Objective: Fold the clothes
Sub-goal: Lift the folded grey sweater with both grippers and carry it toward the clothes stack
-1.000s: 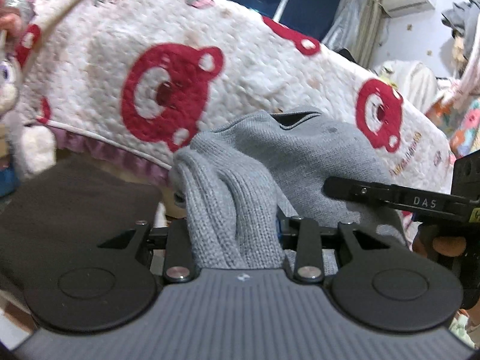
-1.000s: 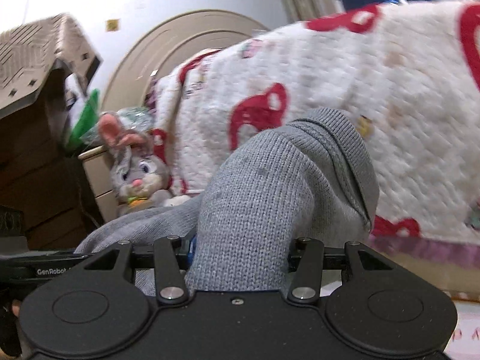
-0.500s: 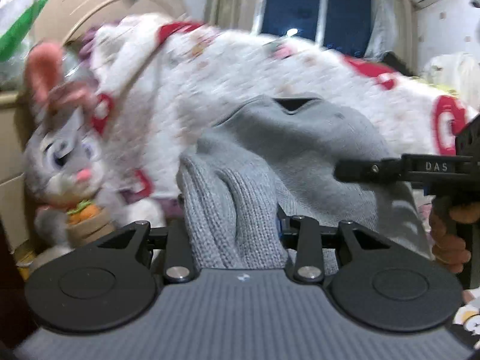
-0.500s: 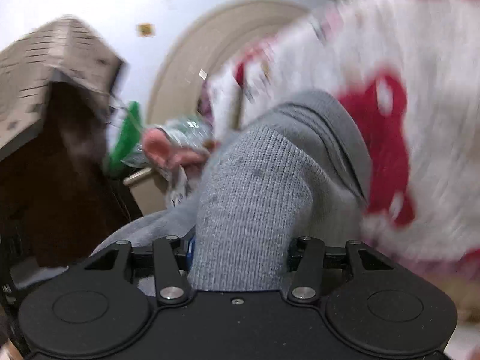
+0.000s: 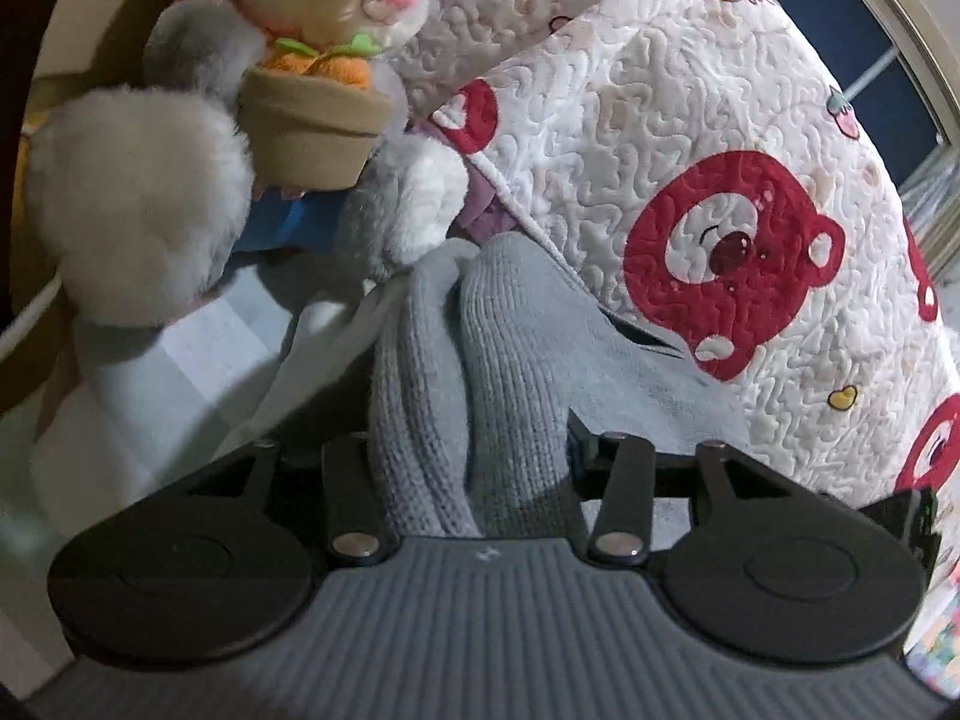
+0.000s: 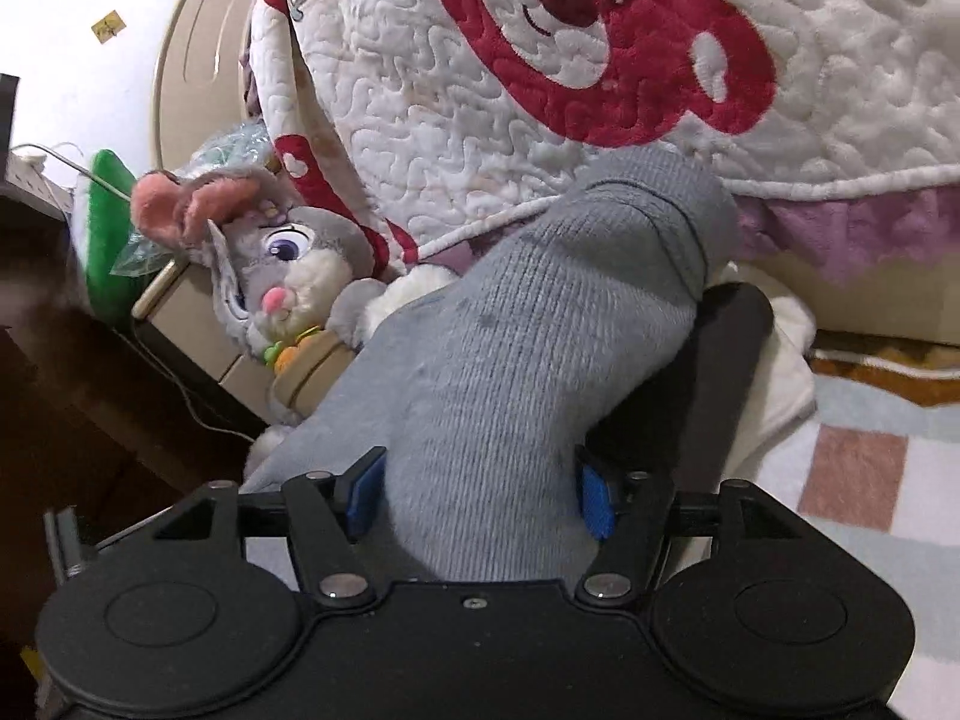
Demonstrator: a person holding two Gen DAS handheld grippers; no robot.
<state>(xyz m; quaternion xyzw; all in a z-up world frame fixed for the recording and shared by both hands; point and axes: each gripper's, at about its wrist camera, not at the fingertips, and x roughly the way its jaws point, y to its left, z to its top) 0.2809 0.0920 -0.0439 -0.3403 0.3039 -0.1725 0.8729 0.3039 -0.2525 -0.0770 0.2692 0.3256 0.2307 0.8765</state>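
A grey knit sweater (image 5: 480, 372) is bunched between the jaws of my left gripper (image 5: 474, 450), which is shut on it. The rest of the sweater spreads right over the quilt. In the right wrist view the same grey sweater (image 6: 516, 360) rises in a thick fold out of my right gripper (image 6: 480, 498), which is shut on it between its blue pads (image 6: 597, 504). The fingertips of both grippers are hidden by the cloth.
A white quilt with red bears (image 5: 690, 180) hangs over the bed (image 6: 540, 90). A grey plush rabbit holding a carrot pot (image 5: 312, 102) sits close ahead on the left, also in the right wrist view (image 6: 282, 276). A checked rug (image 6: 870, 450) covers the floor.
Both grippers have swung down and to the left with the sweater still held. The plush rabbit is now much closer and the window has moved out to the upper right.
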